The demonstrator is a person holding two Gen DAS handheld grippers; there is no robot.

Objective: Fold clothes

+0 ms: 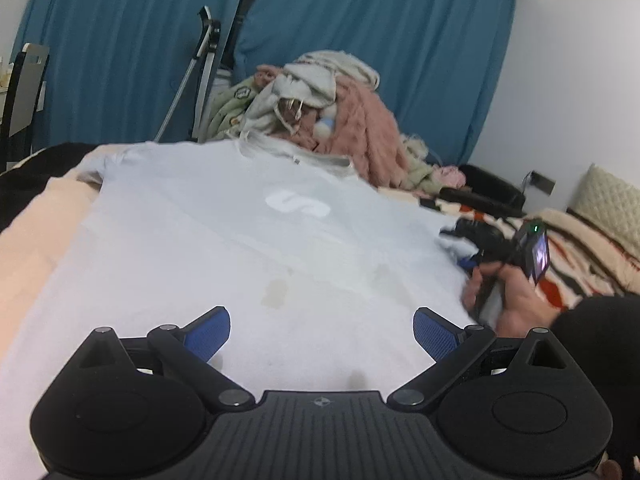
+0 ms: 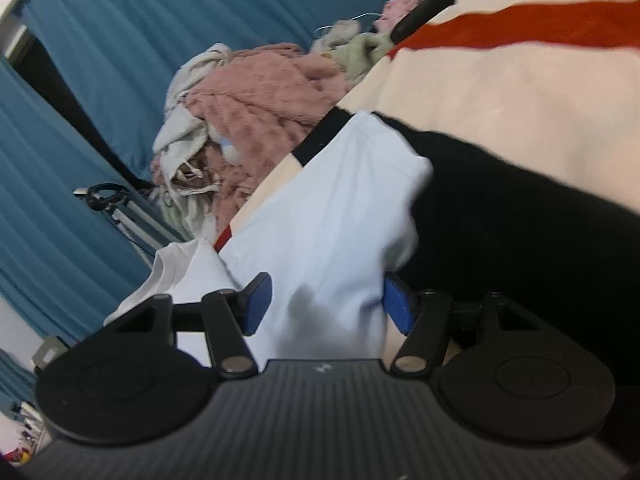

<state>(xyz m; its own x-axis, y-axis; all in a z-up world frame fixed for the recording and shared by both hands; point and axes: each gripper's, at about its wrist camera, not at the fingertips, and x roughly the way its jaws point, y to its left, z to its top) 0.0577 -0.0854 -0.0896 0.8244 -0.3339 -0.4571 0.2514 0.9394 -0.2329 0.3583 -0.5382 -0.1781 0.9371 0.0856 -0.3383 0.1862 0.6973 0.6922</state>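
T-shirt (image 1: 248, 240), pale blue, is seen spread flat on the bed (image 1: 32, 240) from the left wrist, long axis running away toward the clothes pile (image 1: 320, 108), collar far; the left tongs (image 1: 322, 334) hover spread apart above the hem. From the right wrist, the right tongs (image 2: 324, 306) are seen apart around the sleeve (image 2: 340, 208). Soft, light, limp cloth is judged best pinched at edges.

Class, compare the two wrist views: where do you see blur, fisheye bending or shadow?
Left wrist view: the person's hand is motion-blurred, the blue curtains bow outward. Right wrist view: tilted and soft throughout, with a grey shadow on the pale blue T-shirt between the right gripper fingers.
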